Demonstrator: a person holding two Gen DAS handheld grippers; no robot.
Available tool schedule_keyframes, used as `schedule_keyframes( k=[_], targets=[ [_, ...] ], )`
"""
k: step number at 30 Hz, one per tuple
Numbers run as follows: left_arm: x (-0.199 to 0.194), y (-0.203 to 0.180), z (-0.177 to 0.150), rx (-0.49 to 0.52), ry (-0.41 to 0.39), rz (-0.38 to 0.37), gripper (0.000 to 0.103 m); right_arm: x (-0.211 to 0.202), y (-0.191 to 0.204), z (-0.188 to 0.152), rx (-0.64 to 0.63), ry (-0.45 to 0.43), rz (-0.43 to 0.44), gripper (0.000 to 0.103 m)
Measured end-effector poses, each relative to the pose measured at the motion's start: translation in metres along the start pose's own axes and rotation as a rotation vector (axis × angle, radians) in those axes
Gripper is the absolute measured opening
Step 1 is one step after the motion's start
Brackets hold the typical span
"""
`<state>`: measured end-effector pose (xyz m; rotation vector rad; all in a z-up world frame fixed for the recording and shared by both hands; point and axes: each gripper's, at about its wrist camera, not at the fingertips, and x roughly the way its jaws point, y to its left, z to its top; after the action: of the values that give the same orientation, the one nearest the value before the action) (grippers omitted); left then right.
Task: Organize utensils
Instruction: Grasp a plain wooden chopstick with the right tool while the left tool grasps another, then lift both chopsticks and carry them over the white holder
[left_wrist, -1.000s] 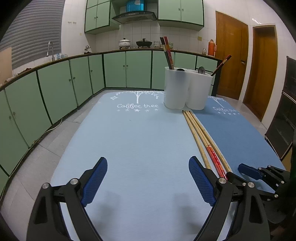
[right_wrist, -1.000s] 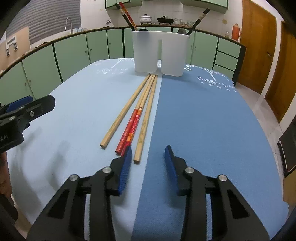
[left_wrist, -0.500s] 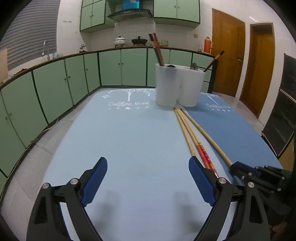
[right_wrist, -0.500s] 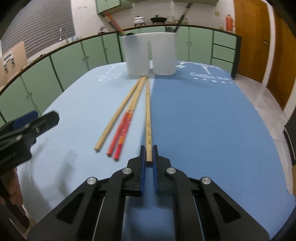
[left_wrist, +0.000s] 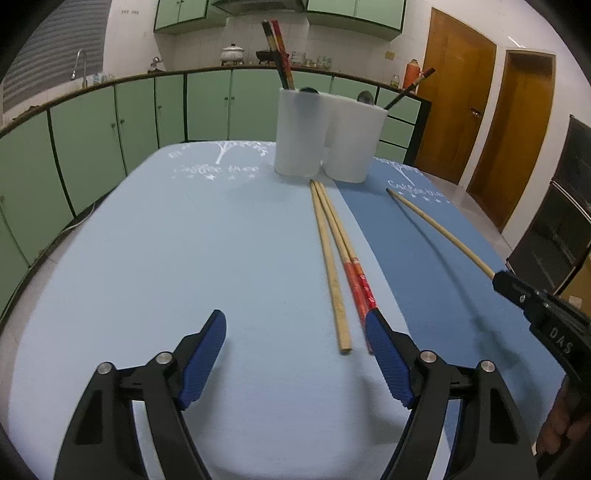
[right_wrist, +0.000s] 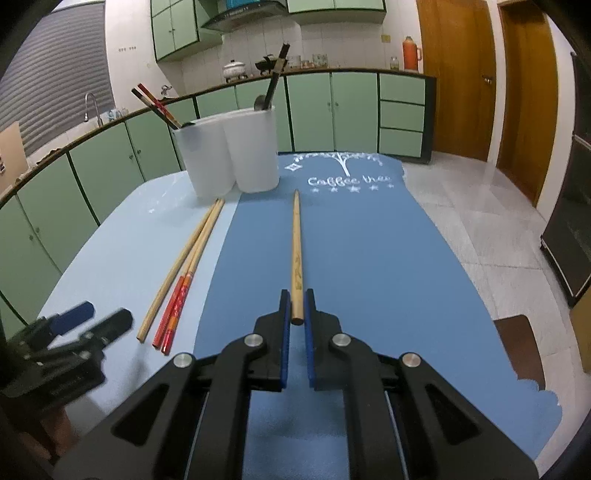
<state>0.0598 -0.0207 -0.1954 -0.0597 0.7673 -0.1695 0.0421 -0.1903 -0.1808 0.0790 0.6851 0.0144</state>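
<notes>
My right gripper is shut on the thick end of a wooden chopstick, holding it above the dark blue mat, tip pointing toward the white utensil holder. The held chopstick and right gripper also show in the left wrist view. My left gripper is open and empty above the light blue mat. A plain wooden chopstick and red-ended chopsticks lie on the mat just ahead of its right finger. The white holder holds dark chopsticks and a spoon.
The table carries a light blue mat and a dark blue mat. Green cabinets curve round behind and to the left. Wooden doors stand at the right. Tiled floor lies past the table's right edge.
My right gripper closed on the rightmost chopstick and lifted it, swinging it right, away from the others. The left gripper stayed open and drew a little closer to the chopsticks on the mat.
</notes>
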Motion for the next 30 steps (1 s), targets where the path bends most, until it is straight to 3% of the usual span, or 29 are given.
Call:
schedule_keyframes(
  k=[9, 14, 16, 20, 30],
  targets=[
    [0.013, -0.012, -0.003, 0.014, 0.04, 0.037, 0.055, 0.0, 0.003, 0.002, -0.014, -0.012, 0.028, 0.006],
    [0.015, -0.018, -0.003, 0.029, 0.047, 0.064, 0.05, 0.0, 0.001, 0.003, -0.009, -0.009, 0.034, 0.006],
    [0.016, -0.019, -0.003, 0.035, 0.05, 0.056, 0.033, 0.0, 0.0, 0.002, -0.006, -0.008, 0.034, 0.006],
    [0.016, -0.025, -0.003, 0.055, 0.052, 0.038, 0.009, 0.0, 0.0, 0.002, -0.011, -0.003, 0.033, 0.006],
    [-0.004, -0.018, 0.005, 0.032, 0.009, 0.014, 0.007, -0.001, 0.005, 0.004, -0.038, 0.003, 0.021, 0.006]
  ],
)
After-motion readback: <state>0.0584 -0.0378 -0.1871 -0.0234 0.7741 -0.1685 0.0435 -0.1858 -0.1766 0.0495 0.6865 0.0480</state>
